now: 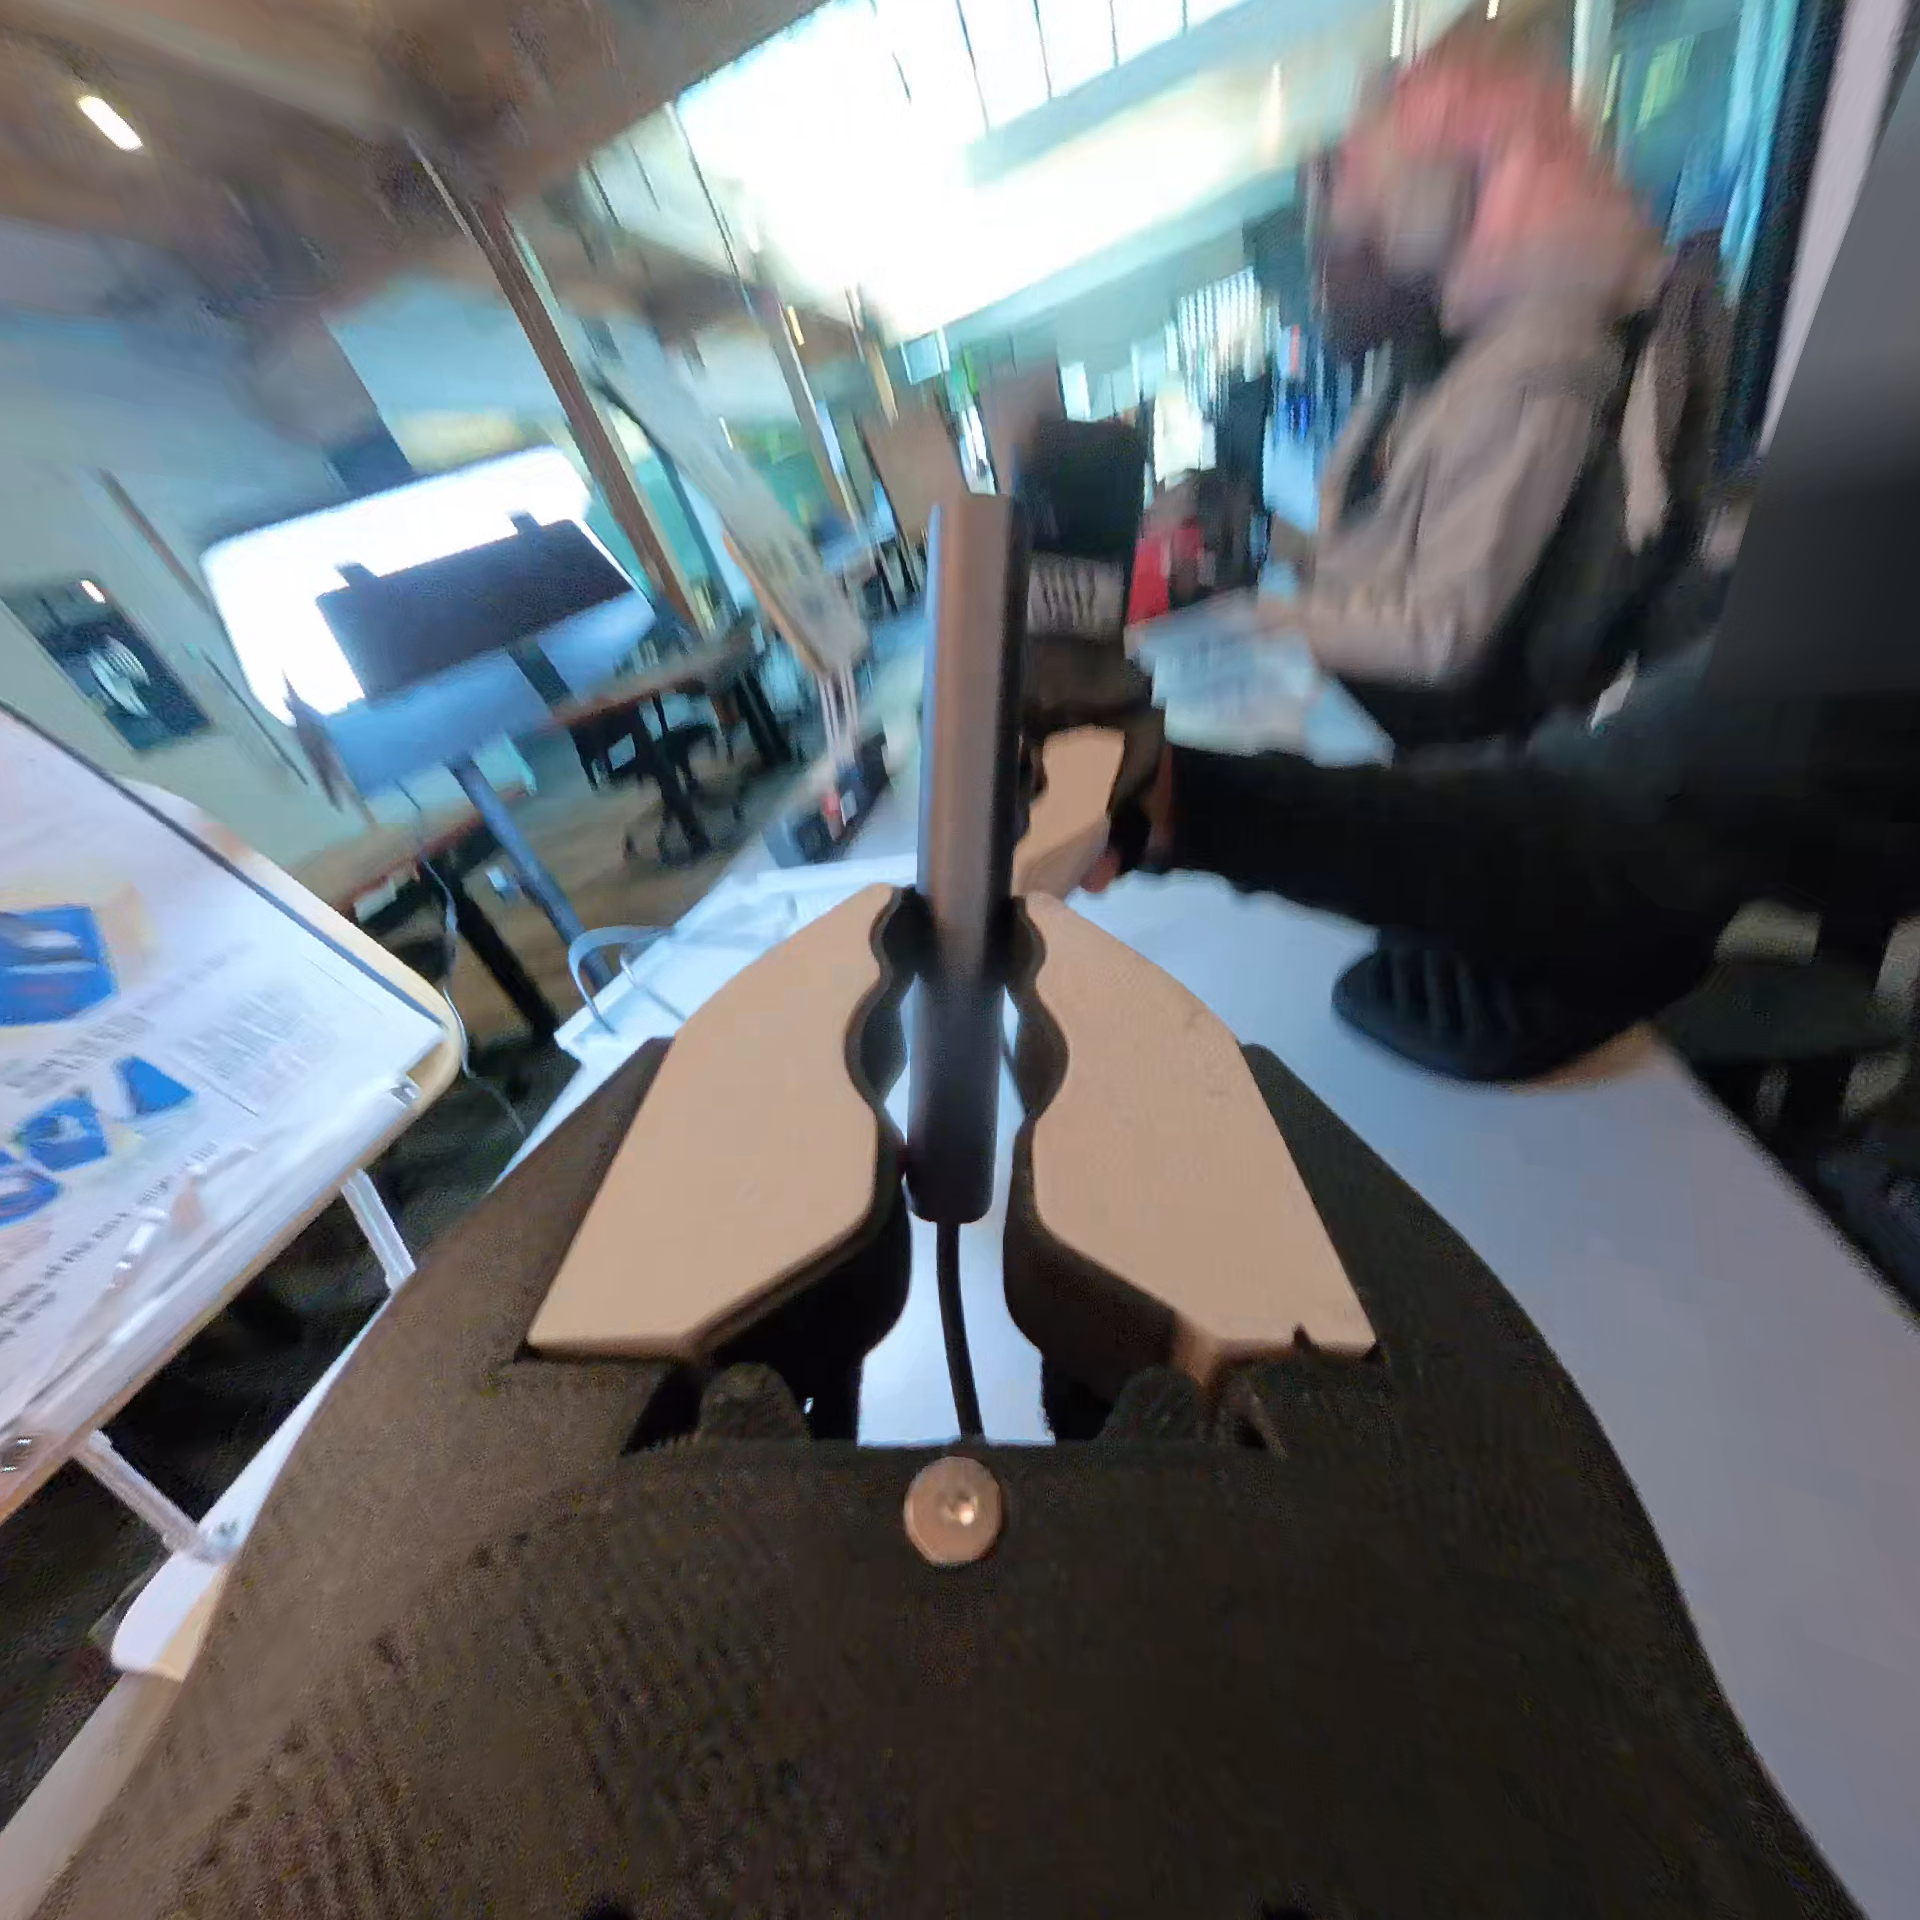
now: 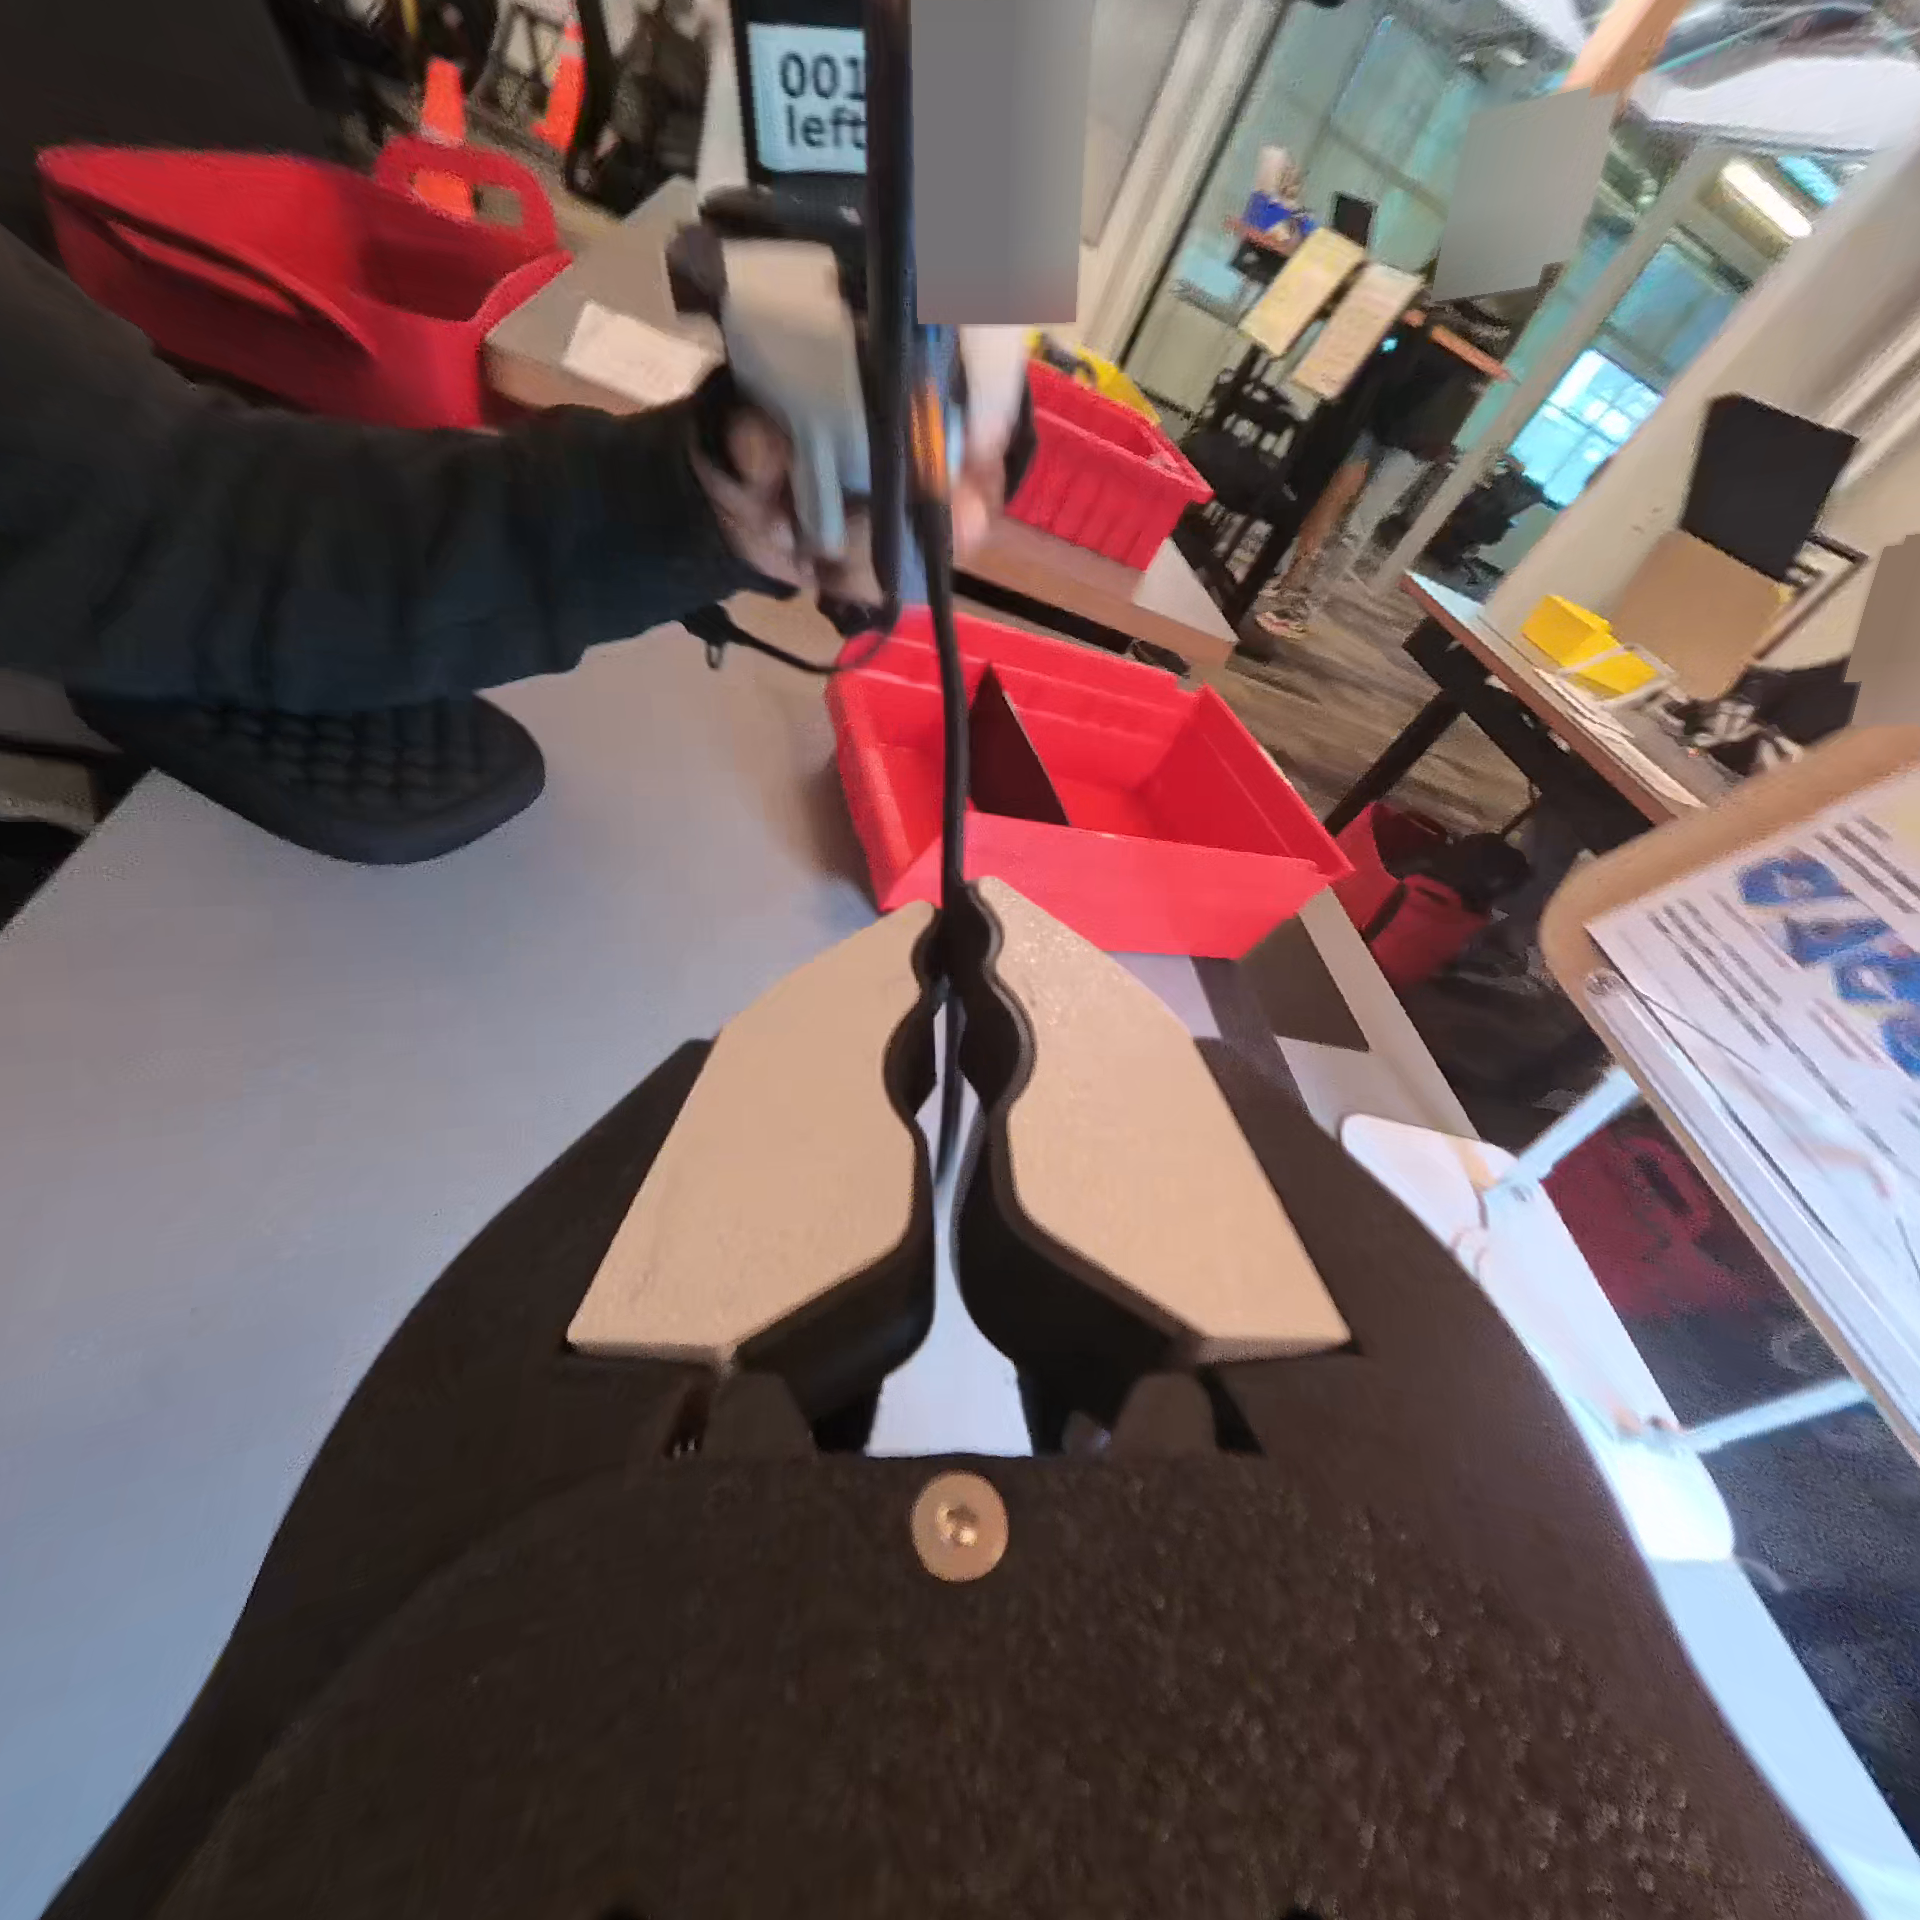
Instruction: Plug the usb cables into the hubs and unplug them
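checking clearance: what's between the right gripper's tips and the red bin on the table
In the right wrist view, only bare grey table separates the right gripper, shut on the black cable, from the red bin.

Open workshop w/ bright windows (image 1: 935,135), wood-look floor (image 2: 1340,696), dark-legged tables (image 2: 1538,665), white pillar (image 2: 1766,343).

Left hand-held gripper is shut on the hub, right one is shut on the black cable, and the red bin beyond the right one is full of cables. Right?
Not quite. The right wrist view shows the red bin holding only one dark flat piece, no cables. The rest stands: the left hand-held gripper is shut on the hub, the right hand-held gripper on the black cable.
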`<action>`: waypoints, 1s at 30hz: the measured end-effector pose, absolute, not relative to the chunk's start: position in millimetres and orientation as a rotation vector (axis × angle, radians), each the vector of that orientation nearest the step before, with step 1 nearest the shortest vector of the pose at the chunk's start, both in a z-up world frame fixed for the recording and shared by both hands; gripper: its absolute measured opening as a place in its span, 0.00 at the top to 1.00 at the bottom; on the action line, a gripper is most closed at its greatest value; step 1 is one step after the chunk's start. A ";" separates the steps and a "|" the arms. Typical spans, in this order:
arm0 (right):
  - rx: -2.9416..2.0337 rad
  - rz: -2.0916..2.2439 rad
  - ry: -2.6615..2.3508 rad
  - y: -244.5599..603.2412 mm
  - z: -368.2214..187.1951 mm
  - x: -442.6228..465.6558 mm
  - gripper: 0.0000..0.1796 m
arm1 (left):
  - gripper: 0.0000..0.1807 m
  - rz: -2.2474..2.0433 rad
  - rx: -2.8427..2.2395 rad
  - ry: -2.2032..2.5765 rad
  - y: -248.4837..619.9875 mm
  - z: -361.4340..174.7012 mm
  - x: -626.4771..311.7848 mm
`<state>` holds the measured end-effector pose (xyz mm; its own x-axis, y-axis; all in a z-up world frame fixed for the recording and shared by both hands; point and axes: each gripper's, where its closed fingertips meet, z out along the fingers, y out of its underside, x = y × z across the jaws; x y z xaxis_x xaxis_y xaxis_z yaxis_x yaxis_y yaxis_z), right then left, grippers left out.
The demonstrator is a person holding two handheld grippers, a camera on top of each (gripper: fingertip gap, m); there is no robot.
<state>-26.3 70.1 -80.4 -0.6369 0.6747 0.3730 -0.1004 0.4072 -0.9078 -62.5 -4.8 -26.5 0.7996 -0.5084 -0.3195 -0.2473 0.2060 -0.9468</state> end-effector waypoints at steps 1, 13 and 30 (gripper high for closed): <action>-0.507 1.338 -1.867 79.1 -74.0 -21.9 1.00 | 0.91 -0.224 -1.320 0.629 -20.8 -10.3 -75.6; -0.483 0.357 -1.607 71.3 -62.1 -67.3 0.78 | 0.91 -0.438 -1.603 0.144 46.3 -56.9 -95.0; -0.379 0.282 -1.550 66.5 -89.0 -88.0 0.90 | 0.91 -0.403 -1.771 0.263 62.7 -88.1 -59.6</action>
<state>-88.0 66.5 -89.0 0.0079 0.4085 0.9127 0.0614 0.9109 -0.4081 -59.6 62.7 -88.1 0.9133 -0.3863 0.1288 0.0373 -0.2355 -0.9712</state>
